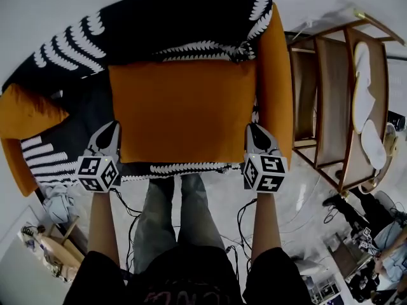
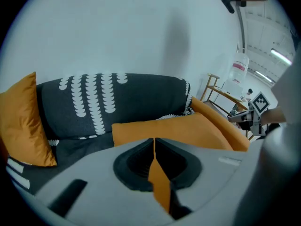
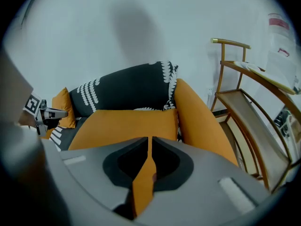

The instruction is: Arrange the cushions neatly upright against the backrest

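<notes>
Left gripper [image 1: 110, 129], right gripper [image 1: 255, 131] clamped on cushion [image 1: 184, 110] corners over sofa [image 1: 159, 24] — pinched fabric visible only in gripper views.

The flat cushion [image 1: 181, 110] lies mid-frame on the sofa [image 1: 159, 30], between my left gripper [image 1: 111, 129] and right gripper [image 1: 254, 130]. Second cushion [image 1: 25, 116] sits left, third cushion [image 1: 276, 75] right.
</notes>
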A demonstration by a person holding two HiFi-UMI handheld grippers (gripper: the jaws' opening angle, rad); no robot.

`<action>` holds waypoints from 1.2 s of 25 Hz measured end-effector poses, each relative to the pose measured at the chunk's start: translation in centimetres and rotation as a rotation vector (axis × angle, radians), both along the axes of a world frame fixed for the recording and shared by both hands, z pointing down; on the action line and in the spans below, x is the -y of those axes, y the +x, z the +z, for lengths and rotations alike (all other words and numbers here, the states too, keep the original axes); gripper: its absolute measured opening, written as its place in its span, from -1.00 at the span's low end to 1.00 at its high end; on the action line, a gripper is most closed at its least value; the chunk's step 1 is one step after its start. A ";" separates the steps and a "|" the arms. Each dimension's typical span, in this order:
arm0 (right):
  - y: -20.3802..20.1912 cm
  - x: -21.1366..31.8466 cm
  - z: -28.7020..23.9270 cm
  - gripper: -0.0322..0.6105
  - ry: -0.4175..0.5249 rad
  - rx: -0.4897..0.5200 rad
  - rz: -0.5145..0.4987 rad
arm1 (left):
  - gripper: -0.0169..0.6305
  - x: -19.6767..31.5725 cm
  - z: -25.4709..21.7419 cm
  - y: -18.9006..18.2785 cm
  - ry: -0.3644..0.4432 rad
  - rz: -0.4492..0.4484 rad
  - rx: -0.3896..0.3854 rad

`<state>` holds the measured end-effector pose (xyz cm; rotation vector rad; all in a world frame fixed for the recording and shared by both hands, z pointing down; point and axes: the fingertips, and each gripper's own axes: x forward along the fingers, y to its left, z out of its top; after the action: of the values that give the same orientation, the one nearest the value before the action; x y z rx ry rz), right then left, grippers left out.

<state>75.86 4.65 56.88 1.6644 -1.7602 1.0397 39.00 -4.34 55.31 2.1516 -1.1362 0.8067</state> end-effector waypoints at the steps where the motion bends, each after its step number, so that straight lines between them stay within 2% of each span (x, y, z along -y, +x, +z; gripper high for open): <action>1: 0.0 0.2 0.7 -0.79 -0.008 0.001 -0.007 | -0.90 0.0 0.6 -0.1 -0.009 -0.004 0.004; 9: 0.7 0.3 5.6 -0.61 -0.072 -0.002 -0.025 | -0.67 -0.6 5.6 -1.0 -0.090 -0.061 0.002; 18: 1.7 -0.4 9.0 -0.32 -0.123 -0.008 0.019 | -0.46 -0.7 10.3 -2.9 -0.167 -0.074 0.021; 25: 2.5 -0.3 10.7 -0.13 -0.143 0.037 0.072 | -0.21 0.0 13.3 -3.8 -0.233 -0.067 0.029; 28: 2.1 -0.1 11.4 -0.11 -0.164 0.043 0.058 | -0.16 0.1 13.8 -4.0 -0.240 -0.055 0.036; 30: 1.8 0.1 12.0 -0.17 -0.180 0.050 0.050 | -0.14 0.2 13.9 -4.0 -0.238 -0.052 0.041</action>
<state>77.63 4.57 68.88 1.5899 -1.6108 1.2334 35.02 -4.58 69.25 1.9112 -1.0546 0.9169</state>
